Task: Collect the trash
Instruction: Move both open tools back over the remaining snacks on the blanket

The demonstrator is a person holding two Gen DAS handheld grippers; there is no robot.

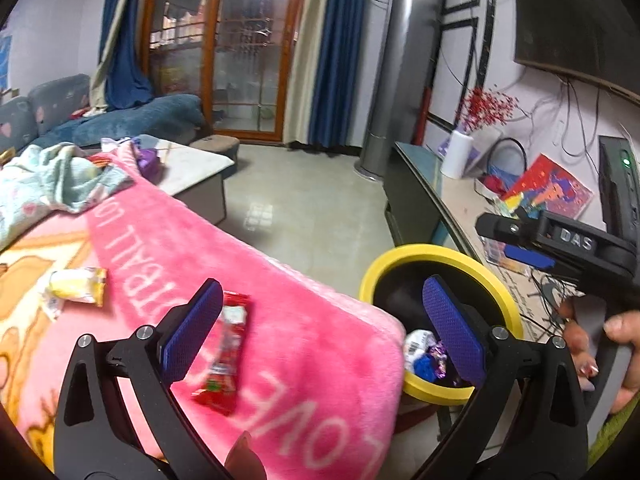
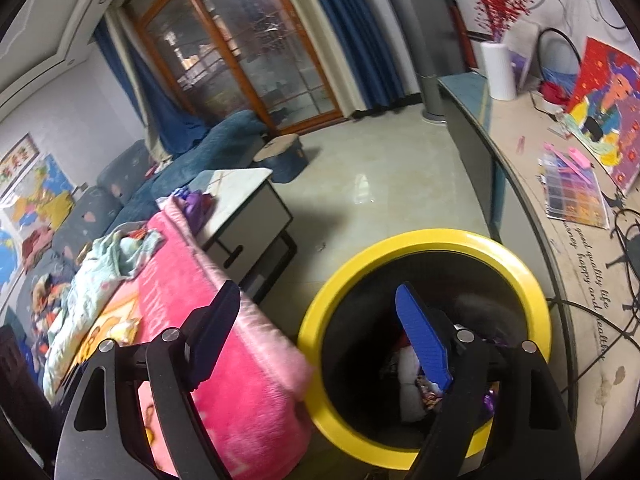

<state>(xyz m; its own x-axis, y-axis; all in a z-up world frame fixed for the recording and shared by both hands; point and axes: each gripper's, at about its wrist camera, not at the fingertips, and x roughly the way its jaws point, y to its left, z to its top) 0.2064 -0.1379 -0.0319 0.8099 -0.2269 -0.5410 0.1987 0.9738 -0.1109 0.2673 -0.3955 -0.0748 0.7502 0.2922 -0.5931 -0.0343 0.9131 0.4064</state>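
A red snack wrapper (image 1: 223,354) lies on the pink blanket (image 1: 288,320), just right of my left gripper's left finger. A yellow wrapper (image 1: 76,290) lies further left on the blanket. My left gripper (image 1: 320,324) is open and empty above the blanket's edge. A black bin with a yellow rim (image 1: 440,254) stands right of the blanket and holds several wrappers (image 1: 424,354). My right gripper (image 2: 320,328) is open and empty above the bin (image 2: 424,240); it also shows in the left wrist view (image 1: 516,240).
A crumpled light cloth (image 1: 52,184) lies on the blanket's far side. A low white table (image 2: 244,196) stands beyond it. A long counter (image 2: 532,200) with papers, cables and a white roll runs along the right wall. Tiled floor (image 1: 312,208) lies between.
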